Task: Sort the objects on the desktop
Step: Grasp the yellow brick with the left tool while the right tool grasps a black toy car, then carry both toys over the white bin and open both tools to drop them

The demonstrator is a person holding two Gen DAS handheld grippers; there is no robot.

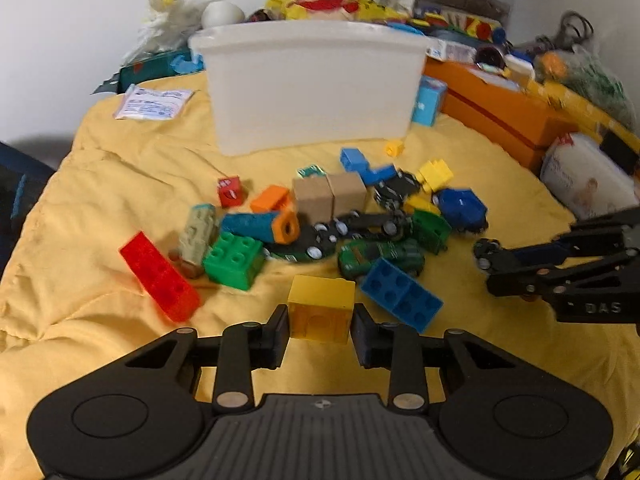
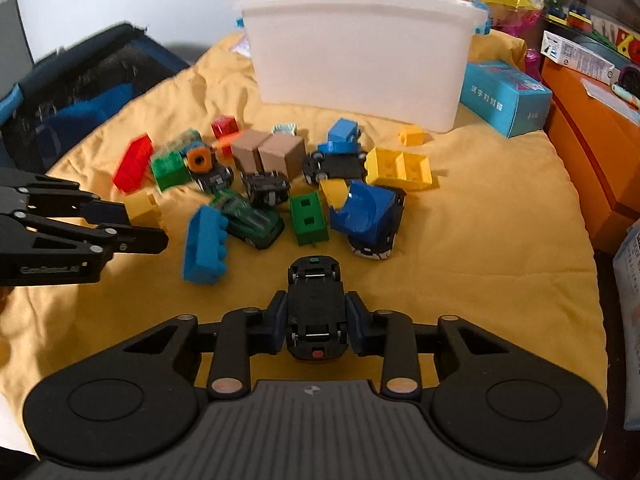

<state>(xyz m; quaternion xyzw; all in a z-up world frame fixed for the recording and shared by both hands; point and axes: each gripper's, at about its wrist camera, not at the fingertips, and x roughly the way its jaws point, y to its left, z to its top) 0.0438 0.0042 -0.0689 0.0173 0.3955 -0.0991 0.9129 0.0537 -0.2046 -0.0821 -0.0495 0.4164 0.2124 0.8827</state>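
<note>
Yellow block (image 1: 321,308) is gripped by left tool (image 1: 320,330); upturned black toy car (image 2: 316,308) is clamped in right tool (image 2: 316,326). White bin (image 1: 310,88) is seen beyond both.

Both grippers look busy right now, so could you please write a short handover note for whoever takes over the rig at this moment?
Left gripper: shut on the yellow block, held near the front of the yellow cloth.
Right gripper: shut on the black toy car, which is upside down with its underside facing the camera.
White bin: stands at the back of the cloth; its inside is not visible, so what is already sorted cannot be told.
Left to do: place both held items, then clear the pile, including the green toy car, blue brick, red brick and cardboard cubes.
</note>
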